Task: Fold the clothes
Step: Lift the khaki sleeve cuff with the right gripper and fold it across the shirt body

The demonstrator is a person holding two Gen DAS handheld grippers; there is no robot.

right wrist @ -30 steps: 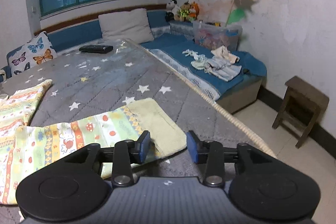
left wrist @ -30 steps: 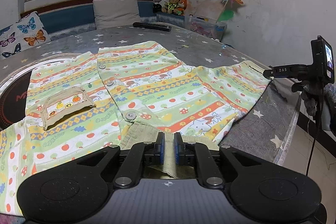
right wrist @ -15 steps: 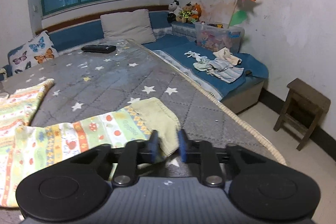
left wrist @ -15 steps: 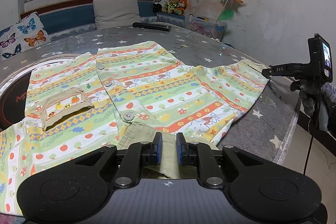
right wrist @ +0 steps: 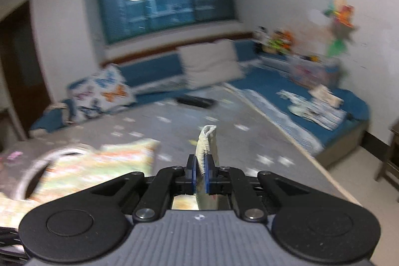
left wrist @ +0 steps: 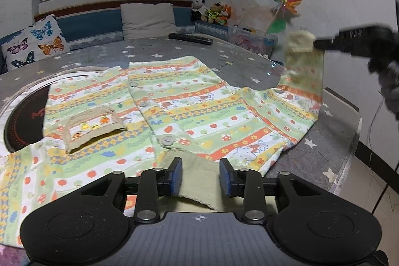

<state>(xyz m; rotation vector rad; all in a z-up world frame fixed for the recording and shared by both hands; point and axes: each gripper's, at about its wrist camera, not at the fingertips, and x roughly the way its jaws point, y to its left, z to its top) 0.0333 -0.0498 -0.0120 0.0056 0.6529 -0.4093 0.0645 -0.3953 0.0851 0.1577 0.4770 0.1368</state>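
A child's striped shirt in green, yellow and orange lies spread on the star-patterned table, buttons up, with a small pocket on its left half. My left gripper sits at the near edge, its jaws opening. The shirt's plain green band lies between the pads, which do not press on it. At the upper right, my right gripper is shut on the sleeve cuff and holds the sleeve raised off the table. The blurred right wrist view shows the right gripper pinching the cuff.
A black remote lies at the table's far side. Behind it are a butterfly pillow, a beige cushion and a clear toy box. The table edge drops to the floor on the right. A wooden stool stands there.
My left jaws have spread apart off the green band. My right gripper closed on the sleeve cuff and rose, lifting the sleeve off the table.
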